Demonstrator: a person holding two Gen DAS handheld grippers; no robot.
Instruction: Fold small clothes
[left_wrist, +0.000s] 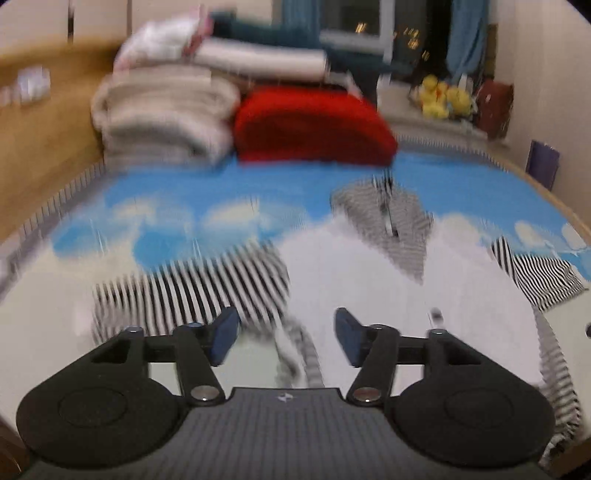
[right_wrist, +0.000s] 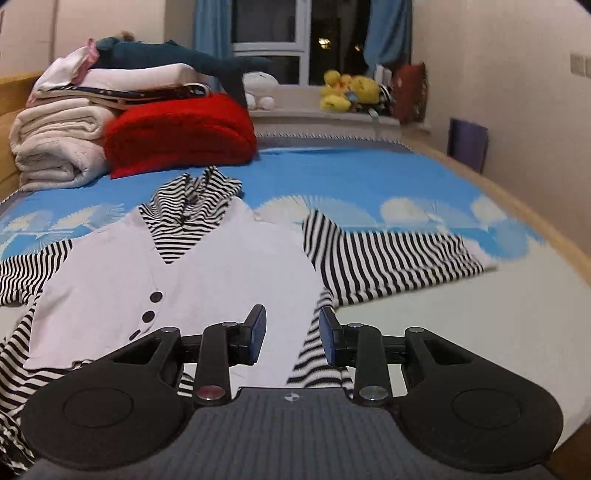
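While your two tongs hang over the bed, this is what lies about you:

Bed: the sheet is blue with white fan shapes, and it carries everything named here.

Top: the small garment lies flat on the sheet, white in front with black buttons, striped at the collar, sleeves and sides. In your left view it is blurred.

Right sleeve: the striped sleeve spreads out to the side on the sheet, apart from both tongs.

Left sleeve: the other striped sleeve lies just beyond your left tongs, smeared by blur.

Blankets: a folded pale stack sits at the far left of the bed, with more folded cloth on top.

Red blanket: a red bundle rests against that stack, well beyond the collar.

Toys: yellow plush toys sit on the window sill, well away.

In the way: nothing lies between either tongs and the top.

Left tongs: yours stand wide open with nothing between the pads, above the top's lower left part; whether they touch the cloth you cannot tell.

Right tongs: yours are open a moderate way and hold nothing, poised over the top's lower right edge where white meets stripes.
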